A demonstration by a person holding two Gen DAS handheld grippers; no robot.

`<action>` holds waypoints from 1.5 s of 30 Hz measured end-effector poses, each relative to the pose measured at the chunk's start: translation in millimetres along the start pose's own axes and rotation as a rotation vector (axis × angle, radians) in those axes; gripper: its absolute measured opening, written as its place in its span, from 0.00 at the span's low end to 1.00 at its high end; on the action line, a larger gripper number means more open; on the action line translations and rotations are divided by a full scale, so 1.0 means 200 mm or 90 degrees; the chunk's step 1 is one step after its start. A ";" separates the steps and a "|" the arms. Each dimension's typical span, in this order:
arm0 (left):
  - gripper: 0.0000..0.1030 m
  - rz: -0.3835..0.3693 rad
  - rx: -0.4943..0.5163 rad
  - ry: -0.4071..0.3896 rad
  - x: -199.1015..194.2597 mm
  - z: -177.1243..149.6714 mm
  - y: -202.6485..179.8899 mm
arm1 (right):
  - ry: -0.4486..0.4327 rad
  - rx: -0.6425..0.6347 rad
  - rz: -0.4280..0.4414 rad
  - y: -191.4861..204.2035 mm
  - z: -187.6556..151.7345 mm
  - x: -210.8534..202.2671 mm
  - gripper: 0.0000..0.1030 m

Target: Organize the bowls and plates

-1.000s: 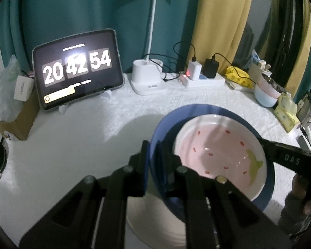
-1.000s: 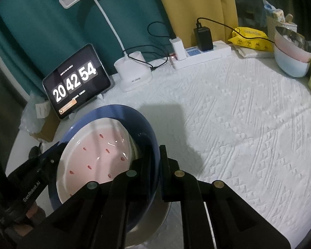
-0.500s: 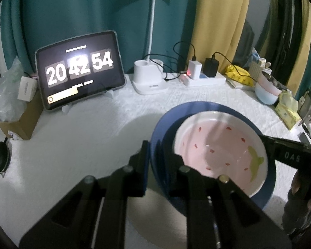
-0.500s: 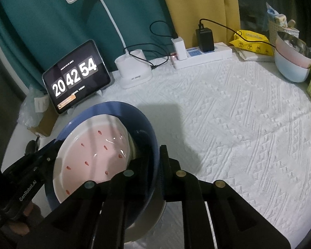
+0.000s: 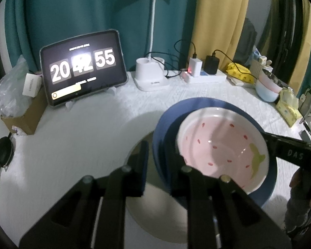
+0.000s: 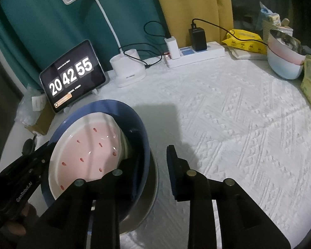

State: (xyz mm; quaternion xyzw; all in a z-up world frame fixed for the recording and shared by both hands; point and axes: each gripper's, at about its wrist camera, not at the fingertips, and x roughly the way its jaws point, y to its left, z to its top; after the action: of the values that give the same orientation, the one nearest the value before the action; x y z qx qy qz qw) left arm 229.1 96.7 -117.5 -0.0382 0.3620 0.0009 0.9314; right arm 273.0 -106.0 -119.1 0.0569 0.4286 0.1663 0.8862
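Left wrist: pink dish (image 5: 221,145), red-speckled, nested in blue plate (image 5: 165,124).

Open tablecloth (image 6: 248,134) mid & right-front: plenty of room to pass. Left-front is blocked by the plate stack: pink plate (image 6: 87,151) in blue plate (image 6: 143,137) on a white plate (image 5: 155,213), w/ both grippers at its rim. Back edge is crowded: tablet (image 5: 83,68), lamp base (image 5: 151,76) w/ its neck rising over it, power strip (image 6: 197,54) w/ chargers & looping cables. Right edge: stacked bowls (image 6: 284,62), yellow packs (image 6: 244,39). Far left: cardboard box (image 5: 24,114) & plastic bag (image 5: 8,89).
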 end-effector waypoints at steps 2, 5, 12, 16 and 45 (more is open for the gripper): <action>0.17 0.003 -0.003 0.001 -0.01 0.00 -0.01 | -0.006 -0.001 -0.001 -0.01 -0.01 -0.02 0.28; 0.17 0.009 -0.010 0.003 -0.02 -0.01 -0.02 | -0.020 -0.005 -0.002 -0.01 -0.01 -0.05 0.30; 0.24 0.015 -0.014 -0.007 -0.08 -0.03 -0.04 | -0.040 -0.012 -0.003 -0.02 -0.03 -0.11 0.41; 0.42 0.036 -0.030 -0.019 -0.12 -0.04 -0.02 | -0.048 -0.014 -0.007 -0.02 -0.05 -0.15 0.41; 0.93 0.041 -0.004 -0.093 -0.45 -0.20 -0.21 | -0.095 -0.049 -0.028 -0.04 -0.23 -0.42 0.42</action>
State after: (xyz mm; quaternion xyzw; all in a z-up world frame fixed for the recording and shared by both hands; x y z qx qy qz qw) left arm 136.1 53.8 -82.8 -0.0296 0.2938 0.0345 0.9548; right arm 191.3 -144.2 -87.4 0.0260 0.3561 0.1586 0.9205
